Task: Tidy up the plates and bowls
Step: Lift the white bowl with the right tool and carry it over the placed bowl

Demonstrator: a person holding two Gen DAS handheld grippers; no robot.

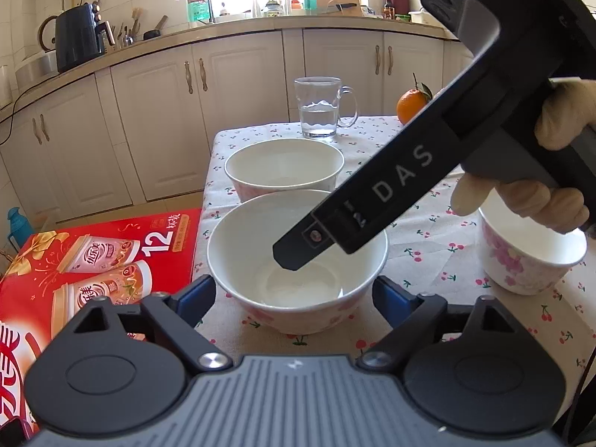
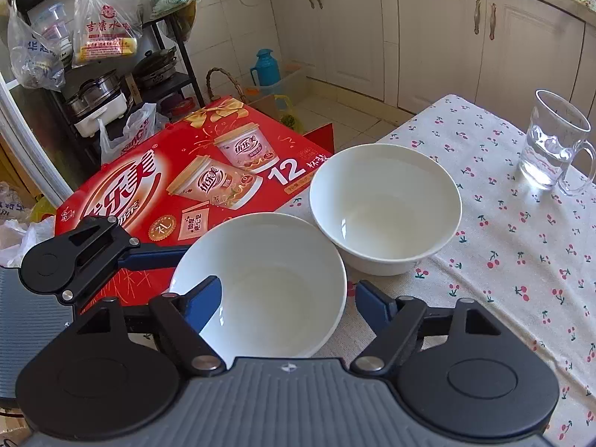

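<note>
Three white bowls with pink flowers stand on the cherry-print tablecloth (image 1: 428, 260). The near bowl (image 1: 298, 260) sits between the open fingers of my left gripper (image 1: 294, 298), not clamped. A second bowl (image 1: 285, 167) stands just behind it, a third (image 1: 529, 257) at the right. My right gripper (image 2: 287, 298) is open around the near bowl's wall (image 2: 268, 283), one blue finger inside, one outside; in the left view its finger reaches into that bowl. The second bowl (image 2: 385, 208) touches it behind.
A glass mug with water (image 1: 320, 108) and an orange (image 1: 411, 106) stand at the table's far side. A red drink carton (image 1: 97, 260) lies off the left table edge. Kitchen cabinets stand behind; a rack with pots (image 2: 104, 85) is at far left.
</note>
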